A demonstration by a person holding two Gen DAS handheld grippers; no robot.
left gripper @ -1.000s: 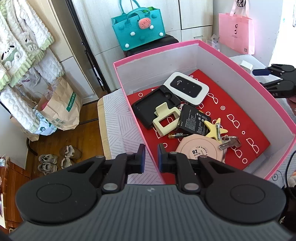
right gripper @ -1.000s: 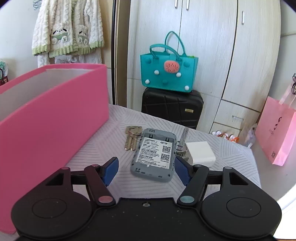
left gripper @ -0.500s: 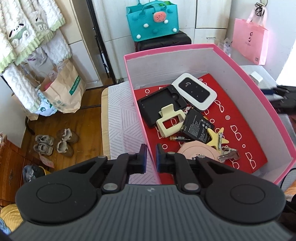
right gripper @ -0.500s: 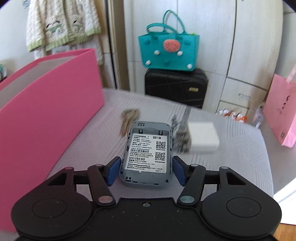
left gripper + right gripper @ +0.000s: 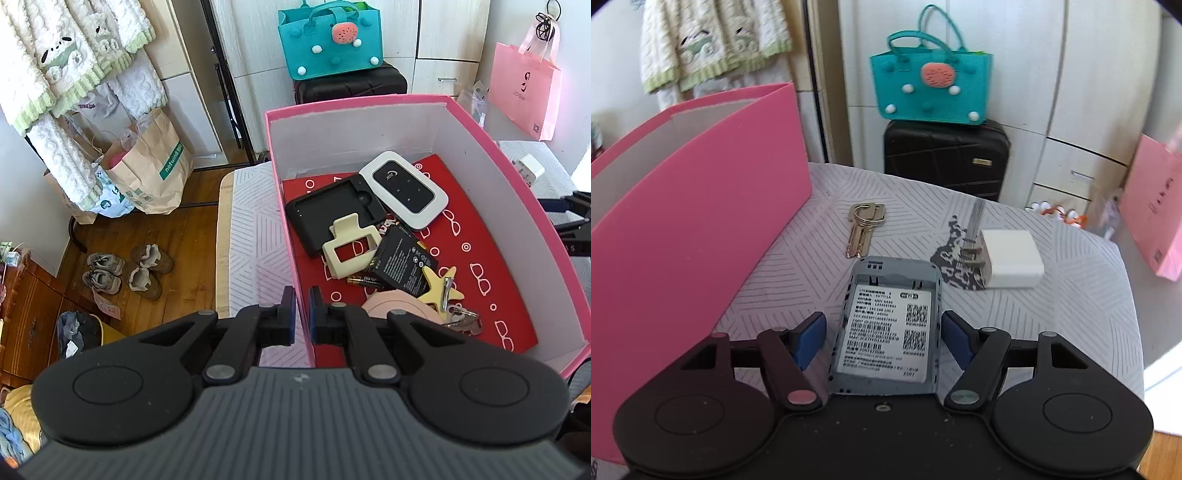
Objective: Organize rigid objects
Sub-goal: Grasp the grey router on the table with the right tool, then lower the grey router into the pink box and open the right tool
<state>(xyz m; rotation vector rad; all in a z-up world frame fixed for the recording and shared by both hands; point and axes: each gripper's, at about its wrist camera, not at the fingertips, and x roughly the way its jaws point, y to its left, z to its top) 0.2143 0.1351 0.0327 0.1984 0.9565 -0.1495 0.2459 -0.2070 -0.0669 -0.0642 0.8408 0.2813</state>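
Observation:
My right gripper (image 5: 882, 338) is open, its blue pads on either side of a grey router back cover (image 5: 888, 325) with a white label, lying on the striped table; small gaps show on both sides. Beyond it lie a pair of keys (image 5: 864, 227) and a white charger plug (image 5: 1008, 258). The pink box (image 5: 369, 107) holds a white-and-black pocket router (image 5: 404, 188), a black case (image 5: 332, 210), a cream hair clip (image 5: 351, 247), a battery (image 5: 404, 260), a star clip (image 5: 441, 286), keys and a pink disc. My left gripper (image 5: 302, 317) is shut on the box's near-left wall.
The box's pink side (image 5: 694, 206) stands left of my right gripper. A teal bag (image 5: 931, 86) sits on a black suitcase (image 5: 945, 158) behind the table. A pink paper bag (image 5: 524, 88) hangs at right. Shoes (image 5: 125, 269) and paper bags lie on the floor at left.
My right gripper has moved forward so the grey cover now lies deeper between its open pads. The left wrist view has risen and swung right, its fingers staying shut at the box's wall.

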